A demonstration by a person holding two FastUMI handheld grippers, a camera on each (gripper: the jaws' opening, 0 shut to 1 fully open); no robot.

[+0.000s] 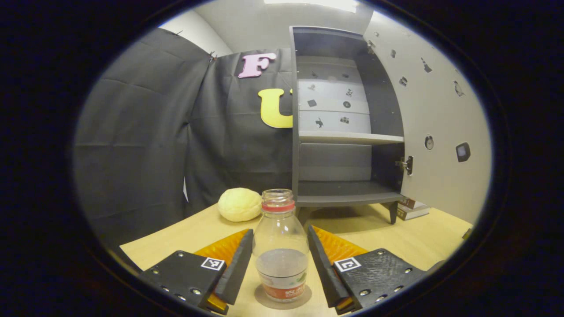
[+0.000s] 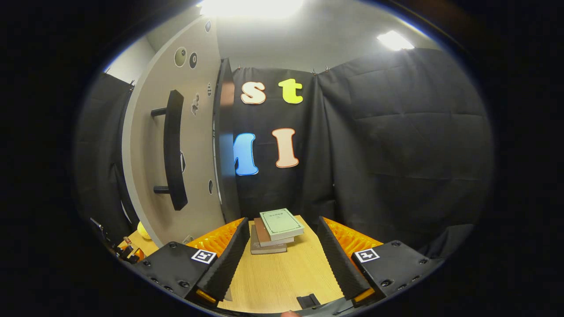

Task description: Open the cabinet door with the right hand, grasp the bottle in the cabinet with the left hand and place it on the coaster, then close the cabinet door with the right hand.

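Clear bottle (image 1: 281, 251) on coaster (image 1: 282, 299) | cabinet (image 1: 343, 132) shelves bare | both claws spread

In the left gripper view the bottle (image 1: 281, 246) stands upright on the coaster (image 1: 264, 299) between the spread jaws of the left gripper (image 1: 280, 268), with a gap on either side, so the way straight ahead is blocked. Behind it to the left a yellow ball (image 1: 240, 204) sits on the worktop (image 1: 410, 240); bare worktop lies to the right, up to the cabinet (image 1: 343, 132). The cabinet's shelves are bare and its door (image 1: 436, 123) swings wide to the right.

In the right gripper view the door's outer face with its handle (image 2: 174, 149) stands close on the left. Ahead, between the parted jaws of the right gripper (image 2: 280, 259), the worktop is bare up to a stack of books (image 2: 275, 231) near the cloth wall.
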